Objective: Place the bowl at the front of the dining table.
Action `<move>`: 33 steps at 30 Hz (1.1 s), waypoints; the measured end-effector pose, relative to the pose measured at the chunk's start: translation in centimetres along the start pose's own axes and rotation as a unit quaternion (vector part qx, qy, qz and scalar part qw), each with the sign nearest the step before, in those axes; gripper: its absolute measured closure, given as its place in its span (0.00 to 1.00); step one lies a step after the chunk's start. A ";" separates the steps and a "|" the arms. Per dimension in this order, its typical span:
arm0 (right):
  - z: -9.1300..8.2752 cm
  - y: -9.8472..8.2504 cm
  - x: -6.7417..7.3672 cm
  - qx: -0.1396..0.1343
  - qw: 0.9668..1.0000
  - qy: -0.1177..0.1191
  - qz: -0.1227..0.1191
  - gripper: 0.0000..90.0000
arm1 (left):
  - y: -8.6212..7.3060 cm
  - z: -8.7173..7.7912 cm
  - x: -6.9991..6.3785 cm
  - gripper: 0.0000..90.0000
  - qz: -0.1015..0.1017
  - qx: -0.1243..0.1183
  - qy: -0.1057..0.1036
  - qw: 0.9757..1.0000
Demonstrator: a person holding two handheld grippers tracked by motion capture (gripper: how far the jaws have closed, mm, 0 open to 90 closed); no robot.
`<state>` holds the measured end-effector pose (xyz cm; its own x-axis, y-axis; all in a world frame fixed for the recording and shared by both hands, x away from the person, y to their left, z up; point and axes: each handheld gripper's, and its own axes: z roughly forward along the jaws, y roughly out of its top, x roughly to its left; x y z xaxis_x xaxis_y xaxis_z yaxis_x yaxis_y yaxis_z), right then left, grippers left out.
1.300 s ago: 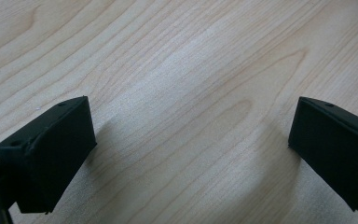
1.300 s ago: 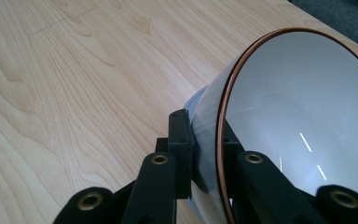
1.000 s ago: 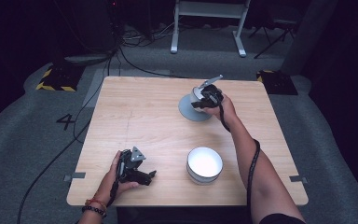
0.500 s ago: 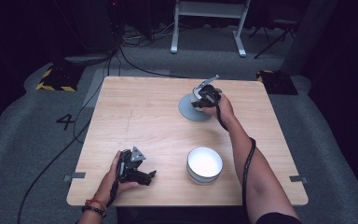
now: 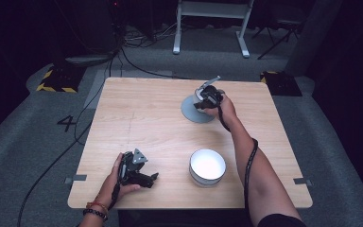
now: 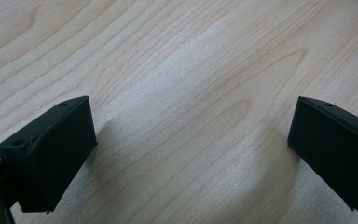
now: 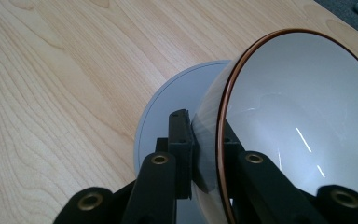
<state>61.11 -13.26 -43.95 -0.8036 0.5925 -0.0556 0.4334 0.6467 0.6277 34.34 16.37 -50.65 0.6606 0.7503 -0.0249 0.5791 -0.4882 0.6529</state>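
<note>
**Right gripper clamped on a tilted bowl over a grey plate; left gripper resting wide**

In the high view the wooden table carried three things; a flat grey plate lay toward one o'clock of the table's middle, a white bowl stood upright toward five o'clock near the front edge, and a second bowl was held tilted at the plate's far side, toward one o'clock of it.

The right gripper was at that plate, the person's right hand wrapped round it and the forearm stretching back toward six o'clock; its cable looped along the arm. In the right gripper view the jaws were closed narrow on the wall of the tilted bowl, one jaw outside and one inside the rim; the bowl was pale grey inside with a thin copper-brown rim, tipped steeply on its side, and the grey plate lay beneath it; whether the bowl touched the plate I could not tell.

The left gripper lay low near the front edge toward seven o'clock, held in the left hand, well apart from the white bowl at its three o'clock; in the left gripper view its jaws stood wide apart over bare wood, holding nothing.
</note>
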 end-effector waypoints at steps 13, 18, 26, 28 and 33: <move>0.4 0.4 0.5 0.008 1.000 0.004 -0.014 0.92 | 0.0 0.0 0.0 0.01 0.000 0.000 0.000 1.000; 0.3 0.2 0.5 0.007 1.000 0.006 -0.011 0.92 | 0.0 0.0 0.0 0.01 0.000 0.000 0.000 1.000; 0.2 0.3 1.0 0.005 1.000 0.026 -0.009 0.91 | 0.0 0.0 0.0 0.01 0.000 0.000 0.000 1.000; 0.2 0.4 1.3 0.010 0.999 0.027 -0.019 0.91 | 0.0 0.0 0.0 0.01 0.000 0.000 0.000 1.000; 0.3 0.4 1.5 0.012 0.999 0.025 -0.021 0.91 | 0.0 0.0 0.0 0.01 0.000 0.000 0.000 1.000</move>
<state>60.22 -11.97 -43.99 -0.8410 0.5394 -0.0419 0.4078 0.6827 0.6063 34.35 16.37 -50.65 0.6613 0.7497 -0.0252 0.5785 -0.4883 0.6534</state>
